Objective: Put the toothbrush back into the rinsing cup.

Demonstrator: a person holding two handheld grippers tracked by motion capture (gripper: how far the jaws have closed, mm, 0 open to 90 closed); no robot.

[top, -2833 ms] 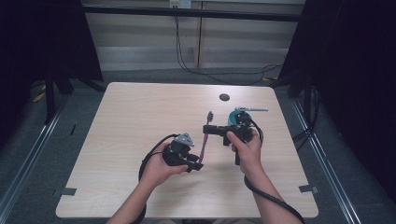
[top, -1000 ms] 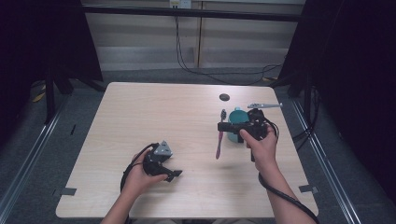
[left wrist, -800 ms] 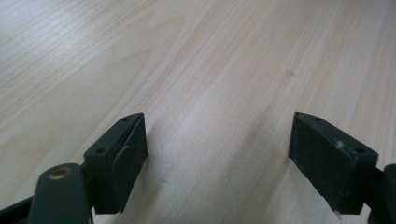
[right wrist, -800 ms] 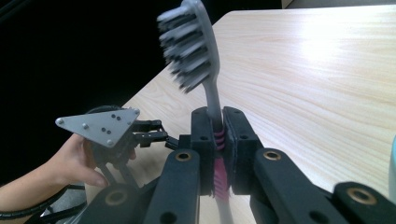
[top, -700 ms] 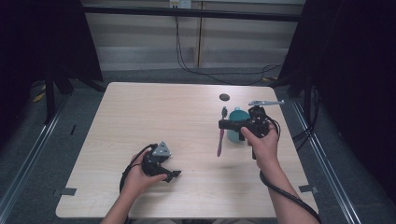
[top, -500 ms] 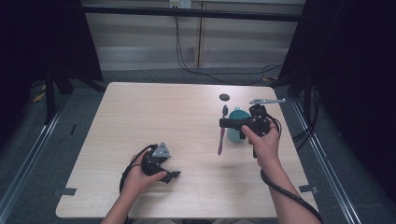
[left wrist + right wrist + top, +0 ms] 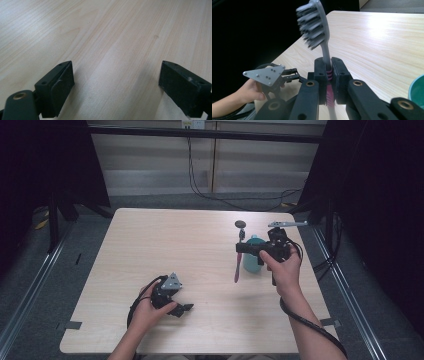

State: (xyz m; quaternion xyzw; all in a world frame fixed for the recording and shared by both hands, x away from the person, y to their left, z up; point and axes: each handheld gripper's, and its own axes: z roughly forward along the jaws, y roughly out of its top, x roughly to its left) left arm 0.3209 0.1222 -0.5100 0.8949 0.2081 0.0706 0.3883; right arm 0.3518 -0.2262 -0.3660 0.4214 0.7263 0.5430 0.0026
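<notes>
In the high view, the right gripper (image 7: 240, 249) holds a toothbrush (image 7: 238, 261) above the table (image 7: 150, 245), just beside a teal cup (image 7: 251, 261); the handle hangs down. The left gripper (image 7: 182, 309) rests low near the front edge, well apart from them.

In the left gripper view, its jaws stand wide apart with nothing between; they have just been opening.

In the right gripper view, the jaws are clamped on the ribbed pink neck of the toothbrush (image 7: 318, 30), bristles up. The grip is narrow, so the brush could pivot or slip, and then it may hit the cup (image 7: 417, 91) rim and tip it.
</notes>
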